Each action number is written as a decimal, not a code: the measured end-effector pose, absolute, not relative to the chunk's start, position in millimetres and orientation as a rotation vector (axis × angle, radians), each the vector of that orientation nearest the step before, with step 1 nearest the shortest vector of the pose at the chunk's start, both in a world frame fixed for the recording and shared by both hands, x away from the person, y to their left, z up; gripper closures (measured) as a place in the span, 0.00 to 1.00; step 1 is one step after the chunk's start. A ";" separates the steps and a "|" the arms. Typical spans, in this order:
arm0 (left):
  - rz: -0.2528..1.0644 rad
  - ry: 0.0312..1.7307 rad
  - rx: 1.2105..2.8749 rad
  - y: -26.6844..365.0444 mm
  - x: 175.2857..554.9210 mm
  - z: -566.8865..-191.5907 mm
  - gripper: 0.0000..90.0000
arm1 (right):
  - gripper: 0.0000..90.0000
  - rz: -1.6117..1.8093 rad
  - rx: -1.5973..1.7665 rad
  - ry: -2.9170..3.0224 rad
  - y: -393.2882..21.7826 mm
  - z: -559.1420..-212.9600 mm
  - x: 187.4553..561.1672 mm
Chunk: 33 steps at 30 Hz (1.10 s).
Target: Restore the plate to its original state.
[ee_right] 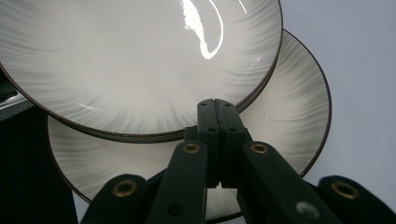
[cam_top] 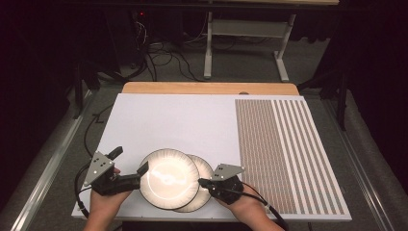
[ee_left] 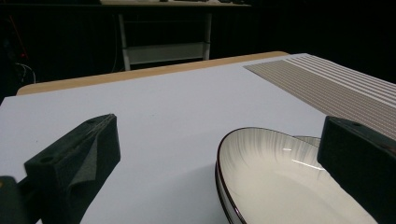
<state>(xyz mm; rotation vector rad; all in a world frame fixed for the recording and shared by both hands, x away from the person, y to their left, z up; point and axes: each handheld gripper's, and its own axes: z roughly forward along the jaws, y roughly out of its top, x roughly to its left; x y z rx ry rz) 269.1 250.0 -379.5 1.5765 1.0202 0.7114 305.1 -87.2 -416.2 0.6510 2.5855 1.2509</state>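
White ribbed plates overlap at the table's [cam_top: 192, 120] near edge, the upper plate [cam_top: 169, 178] partly covering the lower plate [cam_top: 206, 169], left gripper [cam_top: 131, 166] spread wide at its rim, right gripper [cam_top: 201, 182] pressed together, empty.

The left gripper [ee_left: 219, 158] has its two black jaws spread wide apart. The top plate [ee_left: 280, 182] lies by the right-hand jaw, its dark rim reaching into the gap between the jaws. A second plate [ee_left: 306, 140] peeks out beyond it. Past the jaws stretches the white board [ee_left: 177, 102], with a striped sheet [ee_left: 336, 84] farther right.
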 end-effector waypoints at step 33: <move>0.716 1.012 1.574 250.7 268.0 -378.0 0.00 | 1.00 1.242 0.669 2.567 -93.9 -411.4 305.7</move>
